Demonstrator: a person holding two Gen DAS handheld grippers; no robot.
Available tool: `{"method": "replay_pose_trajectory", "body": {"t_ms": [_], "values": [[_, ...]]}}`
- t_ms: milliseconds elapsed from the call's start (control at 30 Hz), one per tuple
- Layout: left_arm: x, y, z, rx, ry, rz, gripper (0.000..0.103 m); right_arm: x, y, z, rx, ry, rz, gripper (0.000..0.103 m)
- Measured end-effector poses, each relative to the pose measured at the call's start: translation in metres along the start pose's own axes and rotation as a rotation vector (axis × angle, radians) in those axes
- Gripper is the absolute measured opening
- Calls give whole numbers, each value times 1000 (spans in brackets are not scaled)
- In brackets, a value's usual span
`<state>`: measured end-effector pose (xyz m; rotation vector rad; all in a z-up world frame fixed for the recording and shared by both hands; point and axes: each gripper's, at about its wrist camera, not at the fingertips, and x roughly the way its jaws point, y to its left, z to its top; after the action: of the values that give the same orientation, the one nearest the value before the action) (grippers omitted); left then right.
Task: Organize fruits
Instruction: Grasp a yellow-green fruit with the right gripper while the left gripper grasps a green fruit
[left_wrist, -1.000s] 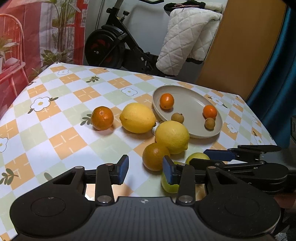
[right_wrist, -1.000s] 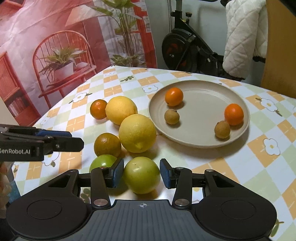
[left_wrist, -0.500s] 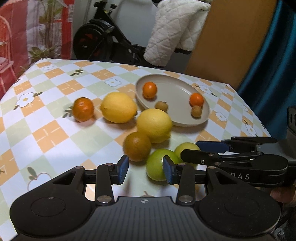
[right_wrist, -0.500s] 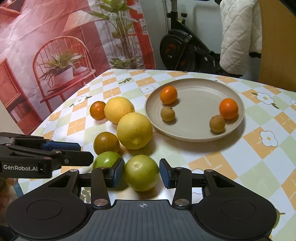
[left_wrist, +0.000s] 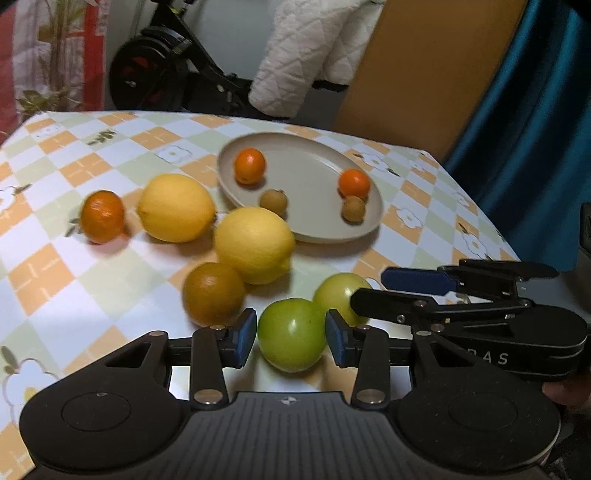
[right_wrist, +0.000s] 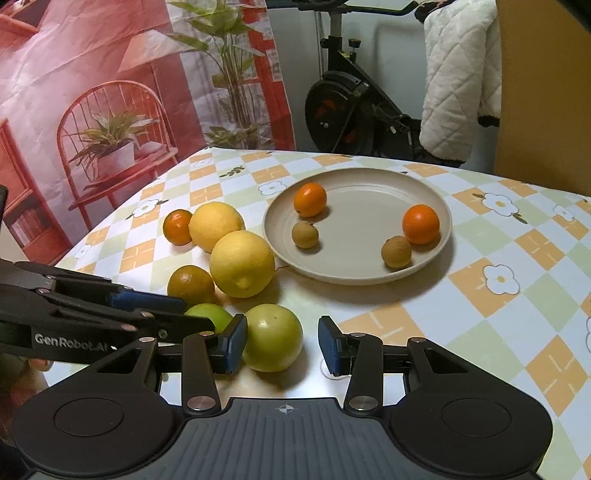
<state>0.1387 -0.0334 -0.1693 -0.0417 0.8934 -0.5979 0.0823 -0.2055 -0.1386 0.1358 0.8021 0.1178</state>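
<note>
Two green fruits lie near the table's front edge. In the left wrist view, the greener fruit (left_wrist: 291, 334) sits between the fingers of my left gripper (left_wrist: 291, 338), which is open with its pads close beside it. The right wrist view shows my right gripper (right_wrist: 283, 344) open around the yellow-green fruit (right_wrist: 271, 338); the fruit is against the left pad, with a gap on the right. Each gripper appears from the side in the other's view: right gripper (left_wrist: 373, 286), left gripper (right_wrist: 195, 314). The beige plate (right_wrist: 362, 229) holds two small oranges and two brown fruits.
On the checked tablecloth left of the plate lie two lemons (left_wrist: 255, 243) (left_wrist: 175, 208), a dull orange (left_wrist: 213, 293) and a bright orange (left_wrist: 102, 216). An exercise bike (right_wrist: 343, 107) and a white quilted jacket (right_wrist: 458, 81) stand behind the table.
My left gripper has swung right, from in front of the dull orange to astride the greener fruit. The right gripper shifted slightly, so the yellow-green fruit now sits nearer its left pad.
</note>
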Motion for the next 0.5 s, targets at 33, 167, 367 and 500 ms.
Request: {"method": "replay_pose_trajectory", "body": {"t_ms": [33, 167, 367, 500], "values": [[2, 0, 0, 1, -1, -1, 45, -1, 0, 0, 3, -1, -2, 39], [6, -2, 1, 11, 2, 4, 47, -2, -1, 0, 8, 4, -1, 39], [-1, 0, -6, 8, -2, 3, 46, 1, 1, 0, 19, 17, 19, 40], [-8, 4, -12, -19, -8, 10, 46, 7, 3, -1, 34, 35, 49, 40]]}}
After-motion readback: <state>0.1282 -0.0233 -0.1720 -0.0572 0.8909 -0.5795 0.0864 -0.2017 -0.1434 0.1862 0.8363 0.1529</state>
